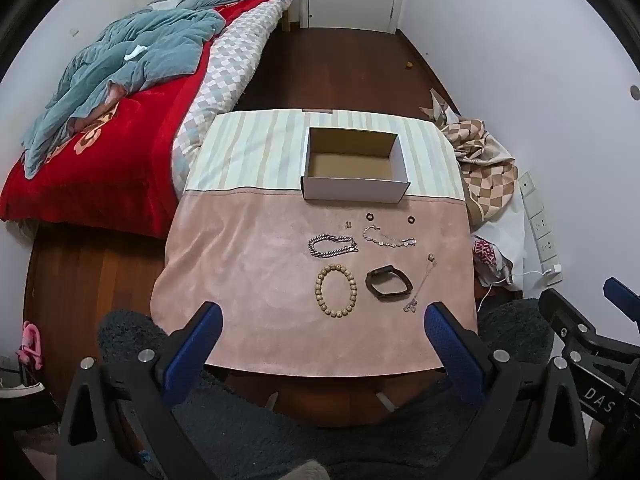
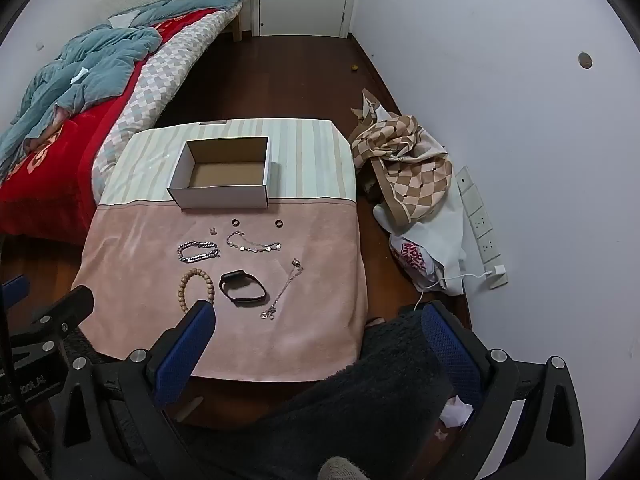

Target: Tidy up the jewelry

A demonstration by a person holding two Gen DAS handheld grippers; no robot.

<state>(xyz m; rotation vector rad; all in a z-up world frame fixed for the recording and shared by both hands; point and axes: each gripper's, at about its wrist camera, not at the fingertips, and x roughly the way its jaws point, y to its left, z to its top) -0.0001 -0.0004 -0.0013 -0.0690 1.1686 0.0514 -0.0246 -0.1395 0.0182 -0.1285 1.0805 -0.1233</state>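
We are at the very start, as far as we can judge: the white cardboard box (image 1: 355, 172) in the upper centre of the left wrist view stands with its brown floor bare, and every piece lies outside it on the pink cloth (image 1: 248, 280) of the table. Just below the box we see two dark rings (image 1: 370, 216) and (image 1: 410, 219), with a tiny pair of studs (image 1: 348, 224) to their left. Below those lie the silver chain bracelet (image 1: 332, 245) and, to its right, a fine bracelet with small discs (image 1: 388, 237). Nearer the bottom sit the wooden bead bracelet (image 1: 337, 291), the black band (image 1: 388, 282) just right of it, and a thin necklace (image 1: 420, 288) running diagonally at the right. Our left gripper (image 1: 322, 340) is spread wide with nothing between its blue pads, hovering over the near edge of the table; our right gripper (image 2: 316, 344) is likewise spread and bare, at the lower centre of its own view. So nothing is stowed yet, and we reckon all eight pieces remain to be carried into the box.
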